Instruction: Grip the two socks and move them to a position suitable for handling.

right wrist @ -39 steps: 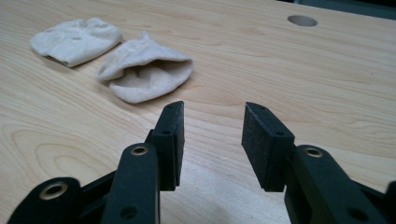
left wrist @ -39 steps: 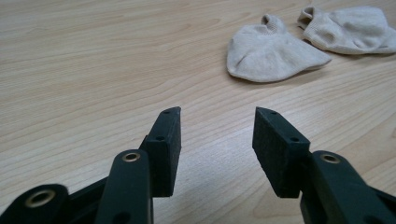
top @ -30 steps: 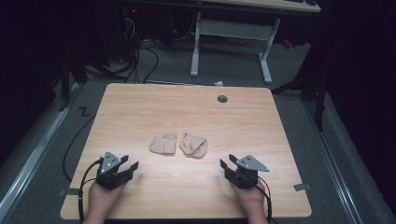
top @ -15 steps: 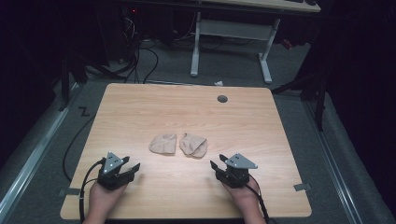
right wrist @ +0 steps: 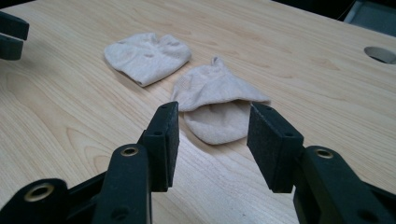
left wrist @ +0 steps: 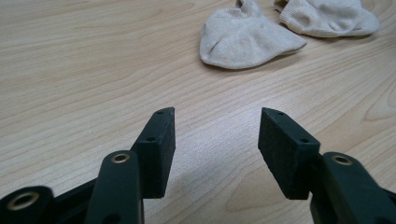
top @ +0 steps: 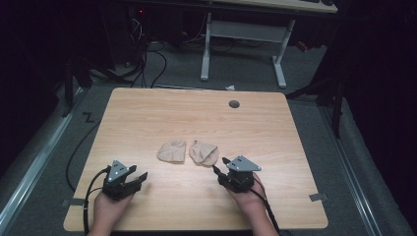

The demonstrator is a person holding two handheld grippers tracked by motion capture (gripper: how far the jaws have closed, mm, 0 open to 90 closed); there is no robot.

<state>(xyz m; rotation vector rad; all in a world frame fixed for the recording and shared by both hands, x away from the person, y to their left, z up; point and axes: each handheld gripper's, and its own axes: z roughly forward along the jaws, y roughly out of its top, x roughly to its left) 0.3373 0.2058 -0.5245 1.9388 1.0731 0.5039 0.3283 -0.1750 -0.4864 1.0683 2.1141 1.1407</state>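
High view: the right gripper [top: 219, 167] has moved forward and inward from where it was 1 second ago, and its tips now sit just beside the right sock [top: 204, 152]. The left gripper [top: 139, 174] has stayed near the front left of the table [top: 147, 118], well apart from the left sock [top: 171, 151]. Both grippers have their jaws apart, holding nothing. The 2 beige socks lie side by side at the table's middle, almost touching. In the right gripper view the right sock [right wrist: 215, 105] lies just ahead between the jaws, its opening facing them. A round hole [top: 234, 104] sits near the far edge. Bare wood lies between each gripper and its sock.
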